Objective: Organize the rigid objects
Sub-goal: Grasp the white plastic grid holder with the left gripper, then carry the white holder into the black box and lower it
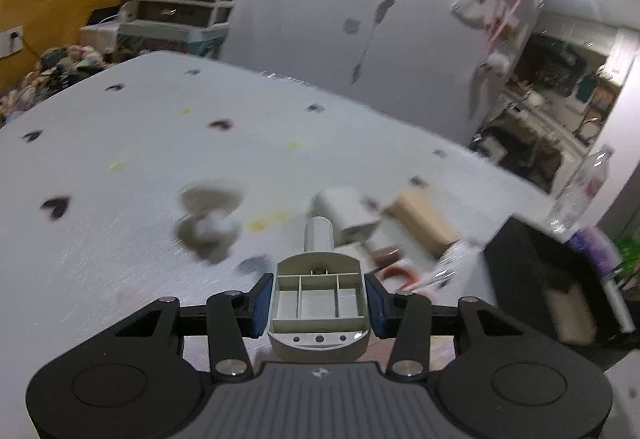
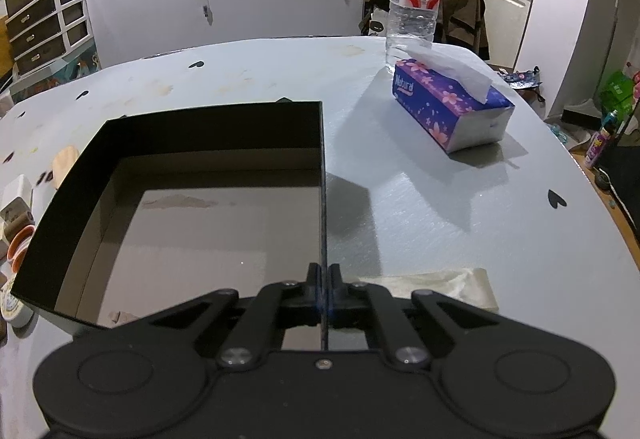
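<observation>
While the right gripper (image 2: 323, 281) pinches the near wall of the black cardboard box (image 2: 208, 143) to steady it, the left gripper (image 1: 319, 299) clamps a grey plastic part (image 1: 318, 303) above the table (image 1: 120, 167), stem pointing away. Probably mid-transfer; next, carry it rightward over the box.

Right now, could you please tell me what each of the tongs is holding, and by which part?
The left tongs grip a grey plastic part by its two side walls. The right tongs pinch the black box by its thin right wall.
</observation>
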